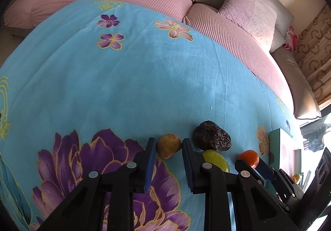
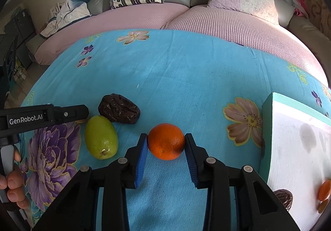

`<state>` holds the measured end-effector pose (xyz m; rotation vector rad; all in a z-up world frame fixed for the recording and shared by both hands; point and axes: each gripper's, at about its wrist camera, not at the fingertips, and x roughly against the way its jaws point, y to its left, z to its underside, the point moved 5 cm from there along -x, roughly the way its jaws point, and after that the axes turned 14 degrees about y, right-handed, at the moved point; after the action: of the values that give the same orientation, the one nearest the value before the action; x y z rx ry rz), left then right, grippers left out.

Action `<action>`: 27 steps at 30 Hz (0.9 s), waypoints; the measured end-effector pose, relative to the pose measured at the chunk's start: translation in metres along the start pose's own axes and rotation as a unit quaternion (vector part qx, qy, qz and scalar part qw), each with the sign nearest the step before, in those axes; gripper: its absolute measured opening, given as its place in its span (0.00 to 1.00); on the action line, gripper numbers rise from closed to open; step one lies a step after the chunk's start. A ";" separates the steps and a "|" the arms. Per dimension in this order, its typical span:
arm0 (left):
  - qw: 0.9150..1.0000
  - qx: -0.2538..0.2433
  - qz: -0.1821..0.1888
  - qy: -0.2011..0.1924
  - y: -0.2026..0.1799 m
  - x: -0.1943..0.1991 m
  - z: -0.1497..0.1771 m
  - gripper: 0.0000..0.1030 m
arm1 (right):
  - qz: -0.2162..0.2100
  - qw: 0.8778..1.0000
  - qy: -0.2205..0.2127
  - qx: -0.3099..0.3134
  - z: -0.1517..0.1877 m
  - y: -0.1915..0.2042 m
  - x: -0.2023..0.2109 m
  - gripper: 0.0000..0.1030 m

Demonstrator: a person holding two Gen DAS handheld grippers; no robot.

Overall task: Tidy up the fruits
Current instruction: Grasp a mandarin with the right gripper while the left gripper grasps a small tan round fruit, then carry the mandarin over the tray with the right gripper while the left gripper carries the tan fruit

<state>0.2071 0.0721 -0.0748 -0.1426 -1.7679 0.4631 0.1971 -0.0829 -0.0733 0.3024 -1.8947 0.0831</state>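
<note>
Where "GenRobot.AI" marks it, left tool [image 2: 82, 114] open around brown fruit [image 1: 168, 145]; right tool [image 2: 166, 142] clamping orange [image 2: 166, 141].

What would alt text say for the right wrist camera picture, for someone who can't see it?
The right gripper has its blue pads against both sides of an orange on a blue floral blanket. To the left lie a green fruit and a dark wrinkled fruit, near the left gripper. A white-lined box at right holds more fruit.
</note>
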 end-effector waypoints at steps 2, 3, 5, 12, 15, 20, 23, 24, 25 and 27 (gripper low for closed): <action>1.000 0.001 0.001 -0.005 0.000 0.004 0.000 0.26 | -0.001 1.000 -0.001 0.000 0.003 -0.002 0.004 0.36; 1.000 0.001 0.002 -0.008 0.000 0.007 0.000 0.26 | -0.001 1.000 -0.002 0.000 0.005 -0.002 0.006 0.36; 1.000 0.002 0.002 -0.014 0.000 0.012 0.001 0.26 | -0.001 1.000 -0.003 -0.002 0.007 -0.003 0.010 0.36; 0.999 -0.006 0.003 -0.039 -0.006 0.034 0.004 0.26 | -0.007 1.000 -0.018 -0.006 0.010 0.000 0.028 0.36; 0.999 -0.009 0.006 -0.048 -0.008 0.045 0.006 0.26 | -0.012 1.000 -0.022 -0.008 0.014 0.000 0.037 0.36; 0.997 -0.014 0.002 -0.071 -0.008 0.064 0.013 0.26 | -0.004 1.000 -0.029 -0.012 0.021 -0.003 0.051 0.36; 0.997 -0.020 0.000 -0.078 -0.010 0.071 0.019 0.26 | -0.001 0.999 -0.034 -0.021 0.026 -0.006 0.062 0.36; 0.997 -0.023 -0.001 -0.080 -0.012 0.073 0.020 0.26 | 0.002 0.999 -0.036 -0.024 0.028 -0.008 0.067 0.36; 0.996 -0.027 -0.002 -0.081 -0.014 0.075 0.022 0.26 | 0.005 0.999 -0.038 -0.028 0.030 -0.010 0.070 0.36; 0.996 -0.035 -0.004 -0.084 -0.019 0.078 0.027 0.26 | 0.007 0.999 -0.041 -0.035 0.034 -0.014 0.077 0.36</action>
<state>0.1646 0.0748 -0.0017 -0.1501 -1.9512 0.4171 0.1455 -0.1168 -0.0136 0.2481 -1.9769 0.0145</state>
